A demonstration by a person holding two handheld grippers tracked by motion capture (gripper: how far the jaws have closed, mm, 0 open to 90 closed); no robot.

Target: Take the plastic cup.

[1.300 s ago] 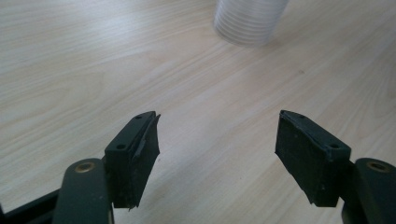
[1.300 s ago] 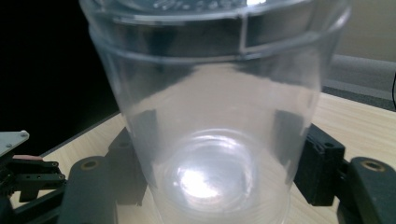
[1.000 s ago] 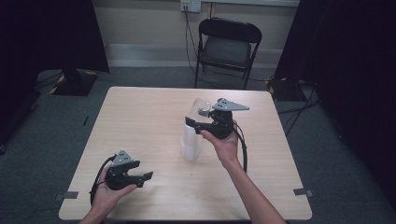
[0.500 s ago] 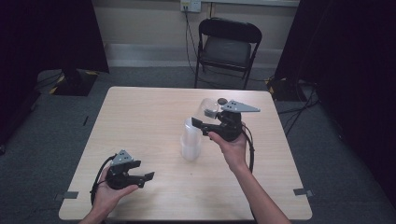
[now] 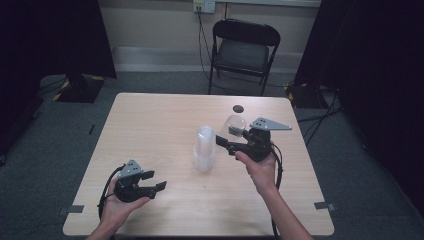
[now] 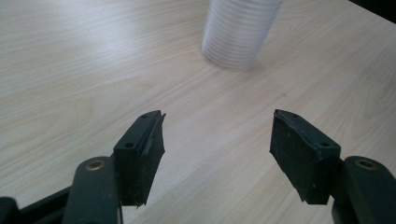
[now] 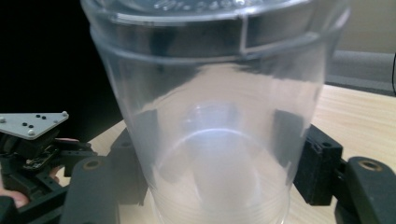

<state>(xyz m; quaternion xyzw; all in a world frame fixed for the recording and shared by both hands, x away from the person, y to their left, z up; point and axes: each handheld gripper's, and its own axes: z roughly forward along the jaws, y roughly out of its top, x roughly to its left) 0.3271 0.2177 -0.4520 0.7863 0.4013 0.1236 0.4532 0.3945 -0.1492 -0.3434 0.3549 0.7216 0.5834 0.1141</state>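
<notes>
A stack of clear plastic cups (image 5: 204,150) stands upright in the middle of the wooden table (image 5: 150,120). Just to its right, my right gripper (image 5: 226,137) is shut on a single clear cup (image 5: 234,123), held upright and apart from the stack. In the right gripper view that cup (image 7: 215,93) sits between the jaws of the right gripper (image 7: 219,154). My left gripper (image 5: 156,182) rests near the table's front left, open, its jaws having just closed a little with nothing between them. In the left gripper view the left gripper (image 6: 217,126) points at the stack (image 6: 238,32).
A small black round object (image 5: 238,108) lies on the table behind the right gripper. A black folding chair (image 5: 245,50) stands beyond the far edge. Dark curtains hang at both sides.
My right gripper has carried the clear cup to the right and slightly nearer, away from the stack. The left hand has stayed in place.
</notes>
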